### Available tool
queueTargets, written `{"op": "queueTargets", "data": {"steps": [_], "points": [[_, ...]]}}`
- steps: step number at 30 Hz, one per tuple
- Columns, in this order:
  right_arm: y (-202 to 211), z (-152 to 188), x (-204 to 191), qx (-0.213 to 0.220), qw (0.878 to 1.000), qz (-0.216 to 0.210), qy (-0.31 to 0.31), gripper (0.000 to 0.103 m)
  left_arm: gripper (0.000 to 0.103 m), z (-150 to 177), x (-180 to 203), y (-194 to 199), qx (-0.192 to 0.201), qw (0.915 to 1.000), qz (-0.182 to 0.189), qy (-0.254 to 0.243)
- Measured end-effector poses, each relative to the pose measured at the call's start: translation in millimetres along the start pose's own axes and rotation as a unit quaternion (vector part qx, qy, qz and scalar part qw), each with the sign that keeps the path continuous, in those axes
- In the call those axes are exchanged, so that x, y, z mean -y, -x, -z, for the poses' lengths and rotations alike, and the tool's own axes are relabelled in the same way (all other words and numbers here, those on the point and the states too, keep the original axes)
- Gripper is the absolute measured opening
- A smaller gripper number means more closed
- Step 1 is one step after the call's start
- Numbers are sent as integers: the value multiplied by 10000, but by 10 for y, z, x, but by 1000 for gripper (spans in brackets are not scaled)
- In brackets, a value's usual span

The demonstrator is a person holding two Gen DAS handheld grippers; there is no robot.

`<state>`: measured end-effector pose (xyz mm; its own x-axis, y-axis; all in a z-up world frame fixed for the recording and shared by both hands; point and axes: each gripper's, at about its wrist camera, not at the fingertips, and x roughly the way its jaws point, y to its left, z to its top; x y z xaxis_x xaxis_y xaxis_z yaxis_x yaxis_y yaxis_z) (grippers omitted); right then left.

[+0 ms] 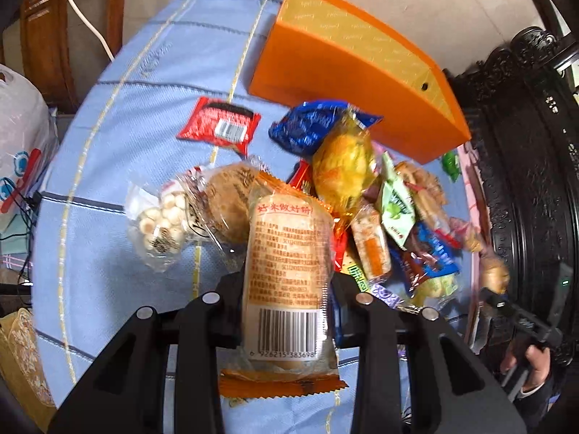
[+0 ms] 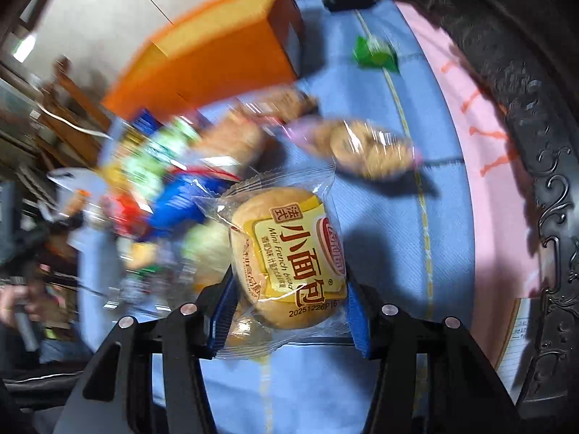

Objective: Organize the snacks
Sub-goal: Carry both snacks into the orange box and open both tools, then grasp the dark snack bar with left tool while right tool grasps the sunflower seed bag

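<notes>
Orange box (image 1: 325, 68): open-topped, with a yellow lining, standing on the blue quilted cloth (image 1: 119, 137) at the far side of the table; everything below is placed against it.

Left gripper (image 1: 287, 282): black, its two fingers pressed in on the sides of a rice cracker packet (image 1: 287, 264), on the near side of the orange box and well apart from it.

Rice cracker packet: clear wrap with orange crimped ends, barcode toward the camera, pinched lengthwise between the fingers.

Right gripper (image 2: 287, 300): black with blue pads (image 2: 220, 311), closed against both sides of a mini French bread pack (image 2: 286, 253).

Mini French bread pack: clear wrap, yellow label, round bun inside; it sits nearer the camera than the orange box.

Snack pile (image 1: 391, 217): a loose heap of wrapped snacks just in front of the orange box's near corner, blurred in the right wrist view.

Red packet (image 1: 220, 124): flat on the cloth, beside the box's near left corner.

Blue bag (image 1: 311, 126): touching or just under the box's front edge; I cannot tell which.

Green candy (image 2: 374, 52): alone on the cloth, to the right of the box.

Small round biscuit bag (image 1: 161, 222): left of the pile, well apart from the box.
</notes>
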<state>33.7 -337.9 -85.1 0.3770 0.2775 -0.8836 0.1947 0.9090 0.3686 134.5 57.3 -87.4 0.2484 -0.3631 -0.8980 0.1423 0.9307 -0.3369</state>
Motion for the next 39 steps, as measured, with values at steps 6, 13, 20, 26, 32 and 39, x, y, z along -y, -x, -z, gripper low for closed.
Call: {"op": "queueTargets", "data": {"steps": [6,13,20,26,32,39], "points": [[143,-564,-520,585,9948,-645,530,54,33,-259,108,264,390,9992,52,-3],[-77,-1767,-1129,1149,9857,-819,919,54,33,-1252,609,218,812,9947,474,-423],[-979,-2550,-1149,724,9934,650,604,83,63,-2284,1019,-531,372,9982,265,-391],[-767,-2033,-1039,1584,9780,847,1061,97,92,-2070,909,-665,553,9978,79,-359],[-468,-1410,-790,1786,9748,652,1163,99,99,-1454,655,-449,606,9962,-278,-567],[-322,-946,-800,1270,9870,483,854,99,99,-848,224,-19,704,9963,-406,-268]]}}
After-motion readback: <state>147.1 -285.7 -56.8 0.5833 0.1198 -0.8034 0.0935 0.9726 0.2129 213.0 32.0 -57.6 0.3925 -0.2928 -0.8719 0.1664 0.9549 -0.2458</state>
